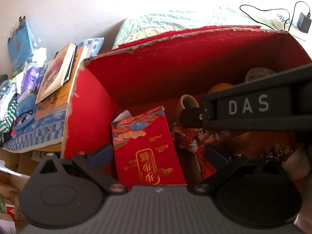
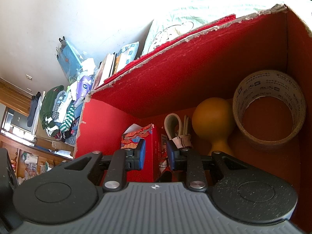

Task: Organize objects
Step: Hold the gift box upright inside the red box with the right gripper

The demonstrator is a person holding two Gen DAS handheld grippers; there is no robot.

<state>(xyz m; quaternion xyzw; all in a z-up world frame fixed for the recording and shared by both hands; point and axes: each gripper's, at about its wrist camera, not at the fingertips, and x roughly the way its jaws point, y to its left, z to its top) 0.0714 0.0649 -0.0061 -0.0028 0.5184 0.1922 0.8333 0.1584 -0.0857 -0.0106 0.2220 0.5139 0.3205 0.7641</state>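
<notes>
A big red cardboard box (image 1: 156, 62) with torn edges fills both views. Inside it, a red gift box (image 1: 148, 150) with gold characters stands at the left. My left gripper (image 1: 159, 155) is open wide, one blue pad on each side of the gift box and apart from it. To its right lies a doll (image 1: 187, 138) in a red and white kimono. My right gripper (image 1: 191, 117) reaches in from the right over the doll's top. In the right wrist view the right gripper (image 2: 156, 154) has its jaws partly closed, with the doll's (image 2: 182, 138) cloth between the pads.
An orange gourd-shaped thing (image 2: 213, 115) and a brown tape roll (image 2: 269, 101) sit at the box's far right (image 2: 195, 68). Books (image 1: 56, 74) and a pile of clothes (image 2: 58, 109) lie left of the box. A charger (image 1: 304, 22) rests on the bed behind.
</notes>
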